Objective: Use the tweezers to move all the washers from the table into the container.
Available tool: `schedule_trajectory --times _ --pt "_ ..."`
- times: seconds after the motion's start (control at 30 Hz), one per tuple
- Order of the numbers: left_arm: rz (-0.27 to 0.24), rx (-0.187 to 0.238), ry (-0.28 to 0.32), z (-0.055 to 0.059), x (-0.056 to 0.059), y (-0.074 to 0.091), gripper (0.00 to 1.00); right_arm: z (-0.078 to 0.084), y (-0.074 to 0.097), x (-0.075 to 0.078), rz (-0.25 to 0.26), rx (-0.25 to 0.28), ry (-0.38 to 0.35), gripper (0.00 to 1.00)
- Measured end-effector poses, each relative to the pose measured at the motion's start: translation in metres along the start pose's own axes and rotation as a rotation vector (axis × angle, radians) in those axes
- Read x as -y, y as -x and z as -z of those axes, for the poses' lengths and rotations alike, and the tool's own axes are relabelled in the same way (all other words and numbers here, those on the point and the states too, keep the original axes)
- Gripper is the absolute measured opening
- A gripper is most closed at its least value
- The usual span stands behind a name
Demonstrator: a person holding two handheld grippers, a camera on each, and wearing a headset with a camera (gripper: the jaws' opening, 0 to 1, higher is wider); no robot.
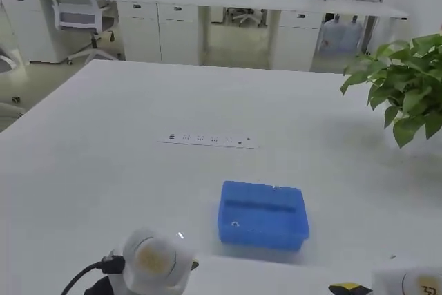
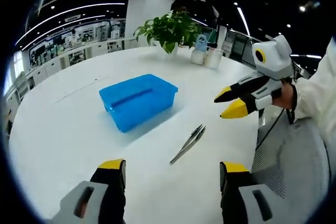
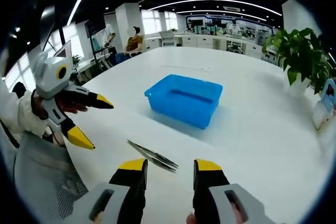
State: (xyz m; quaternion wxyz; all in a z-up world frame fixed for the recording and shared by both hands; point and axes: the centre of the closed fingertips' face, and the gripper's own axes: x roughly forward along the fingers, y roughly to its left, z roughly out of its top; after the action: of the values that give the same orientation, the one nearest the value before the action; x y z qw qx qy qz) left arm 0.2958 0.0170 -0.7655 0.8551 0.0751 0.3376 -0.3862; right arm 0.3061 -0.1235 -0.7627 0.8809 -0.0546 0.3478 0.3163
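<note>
The left gripper (image 2: 173, 167) is open wide and holds nothing. The tweezers (image 2: 189, 144) lie flat on the white table (image 2: 63, 140), just past its jaws at 12 o'clock. The blue container (image 2: 139, 99) sits further on, at 11 o'clock from the tweezers. The right gripper (image 3: 170, 166) is open a bit less and is empty too. In its view the tweezers lie close by its jaws and the left gripper is at 9 o'clock. A green plant (image 1: 407, 88) stands at 3 o'clock in the head view
</note>
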Motion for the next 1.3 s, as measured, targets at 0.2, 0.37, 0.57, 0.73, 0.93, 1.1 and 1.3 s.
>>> schedule_trajectory --times 0.2,0.37,0.57,0.73,0.93,1.1,1.3 --pt "-0.103 0.045 0.055 -0.004 -0.016 0.011 0.86 -0.006 0.004 0.005 0.006 0.029 -0.04 0.4" --pt "-0.16 0.044 0.076 -0.005 -0.027 0.017 0.84 -0.013 0.005 0.009 0.03 0.045 -0.02 0.48" --pt "-0.145 0.035 0.049 -0.006 -0.024 0.02 0.87 -0.022 0.007 0.006 0.015 0.069 0.001 0.58" --pt "-0.124 0.021 0.03 -0.004 -0.02 0.023 0.9 -0.028 0.008 0.008 0.024 0.084 0.0 0.65" --pt "-0.114 -0.012 0.008 0.002 -0.018 0.025 0.91 -0.035 0.01 0.005 0.013 0.103 0.01 0.63" --pt "-0.059 -0.035 -0.025 0.007 -0.012 0.031 0.9 -0.035 0.011 -0.007 -0.099 0.094 -0.005 0.6" --pt "0.038 0.025 -0.014 -0.012 -0.008 0.04 0.79 -0.044 0.019 -0.012 -0.212 0.093 -0.046 0.6"
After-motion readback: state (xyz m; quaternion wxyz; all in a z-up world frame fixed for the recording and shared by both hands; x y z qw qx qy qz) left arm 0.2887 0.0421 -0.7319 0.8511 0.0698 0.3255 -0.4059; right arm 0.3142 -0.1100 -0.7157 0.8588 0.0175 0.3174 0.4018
